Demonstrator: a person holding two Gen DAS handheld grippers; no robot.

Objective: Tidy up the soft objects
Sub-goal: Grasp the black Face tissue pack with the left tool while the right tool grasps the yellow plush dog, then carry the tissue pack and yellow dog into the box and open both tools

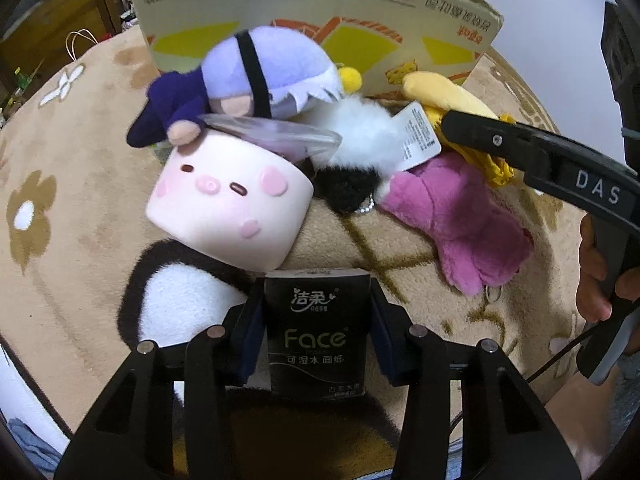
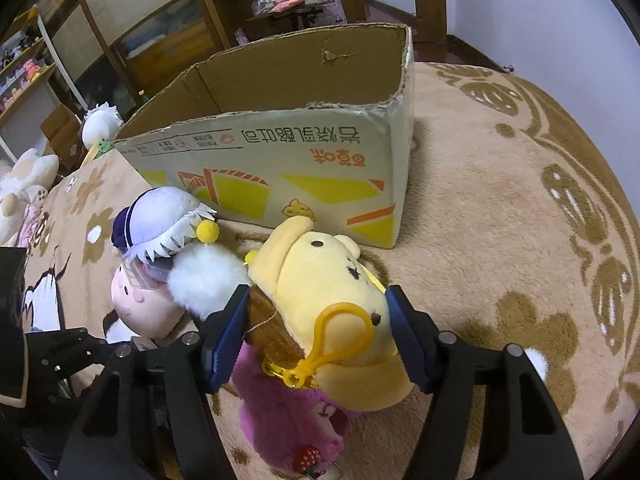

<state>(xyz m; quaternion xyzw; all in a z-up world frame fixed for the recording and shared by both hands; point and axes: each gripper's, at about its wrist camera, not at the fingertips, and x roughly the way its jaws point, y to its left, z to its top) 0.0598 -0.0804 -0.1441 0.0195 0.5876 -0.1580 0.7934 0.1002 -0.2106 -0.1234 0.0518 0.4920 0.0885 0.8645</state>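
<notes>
My left gripper [image 1: 318,312] is shut on a black tissue pack [image 1: 316,332], held low over the carpet. Just beyond it lie a pink pig cushion [image 1: 228,204], a purple-haired doll [image 1: 256,76], a white and black furry toy [image 1: 360,136], a magenta plush [image 1: 460,220] and a yellow bear plush [image 1: 444,94]. My right gripper [image 2: 316,320] has its pads on both sides of the yellow bear plush [image 2: 320,280] and is shut on it; the bear lies on the magenta plush [image 2: 288,412]. The open cardboard box [image 2: 304,152] stands just behind the pile.
A beige flower-patterned carpet [image 2: 500,220] covers the surface. A black and white plush [image 1: 176,300] lies under my left gripper. Wooden shelves [image 2: 240,0] and more plush toys [image 2: 24,184] stand at the back left. My right gripper's arm [image 1: 560,168] crosses the left wrist view.
</notes>
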